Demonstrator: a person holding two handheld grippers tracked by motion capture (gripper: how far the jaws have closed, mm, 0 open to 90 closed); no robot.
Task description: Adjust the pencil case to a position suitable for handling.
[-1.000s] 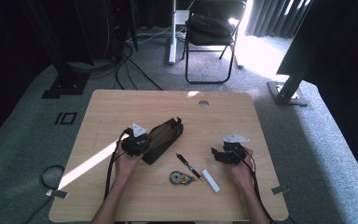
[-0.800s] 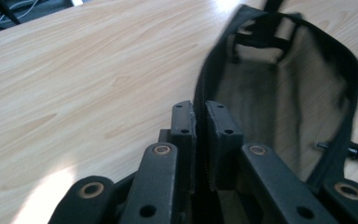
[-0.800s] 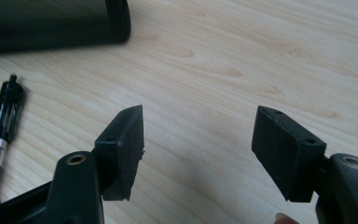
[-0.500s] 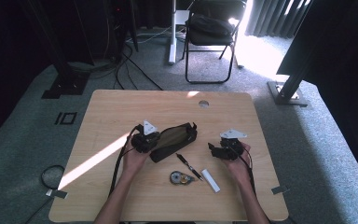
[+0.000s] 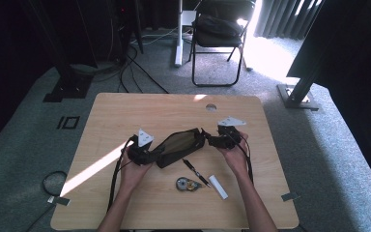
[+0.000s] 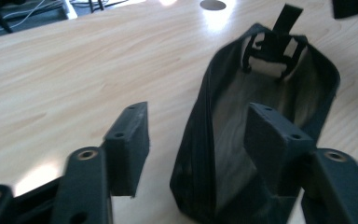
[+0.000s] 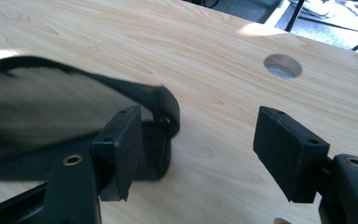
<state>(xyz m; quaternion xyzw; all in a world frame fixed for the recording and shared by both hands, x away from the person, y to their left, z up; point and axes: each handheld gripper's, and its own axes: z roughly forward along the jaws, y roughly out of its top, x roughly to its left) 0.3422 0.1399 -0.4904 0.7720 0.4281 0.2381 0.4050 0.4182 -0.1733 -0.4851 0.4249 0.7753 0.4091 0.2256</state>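
Pouch point(image 5: 179, 146) lies mid-bench between our hands. Left tool point(image 6: 193, 149) has just been opening, its jaws now straddling the near end unpressed; right tool point(image 7: 198, 154) gapes beside the far end, so we must regrip.

pouch point(image 7: 51, 121) blurred and cut off at left edge, small round item point(image 5: 184, 184) unidentifiable

Setting: probably a studio or lab room. Grey carpet point(image 5: 328, 159), dark curtains point(image 5: 280, 19), metal stand bases point(image 5: 297, 96), floor cables point(image 5: 135, 63) (loose), folding chair point(image 5: 217, 38) beyond the table's point(image 5: 125, 111) far edge.
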